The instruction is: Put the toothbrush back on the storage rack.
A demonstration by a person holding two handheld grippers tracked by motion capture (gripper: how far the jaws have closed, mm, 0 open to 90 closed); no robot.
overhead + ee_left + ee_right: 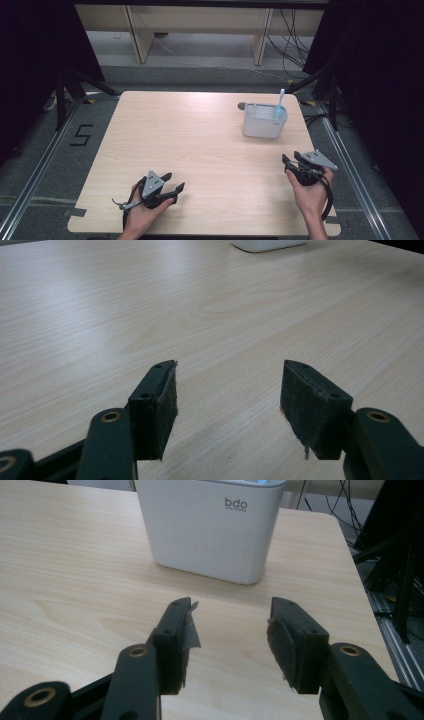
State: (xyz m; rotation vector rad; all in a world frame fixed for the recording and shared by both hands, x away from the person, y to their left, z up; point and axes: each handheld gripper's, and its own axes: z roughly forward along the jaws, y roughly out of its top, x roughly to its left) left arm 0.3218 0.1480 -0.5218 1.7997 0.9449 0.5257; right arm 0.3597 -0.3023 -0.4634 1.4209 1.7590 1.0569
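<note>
Right claw [291, 161] gapes wide, nothing in it, just short of the tub [264, 120] on the counter's [200, 150] far right. Left claw [172, 182] hangs open too, empty, near the front edge. One tub, one toothbrush [280, 101] upright inside. Pale wood counter, grey floor, dark curtains either side.

Floor: grey [200, 75], beyond both claws' table.
Furniture: pale wooden legs [137, 35] far ahead.
Sides: black curtains [30, 50].
Cables: right [295, 45].

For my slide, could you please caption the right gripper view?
Open right gripper faces a white holder on the wooden table.
</note>
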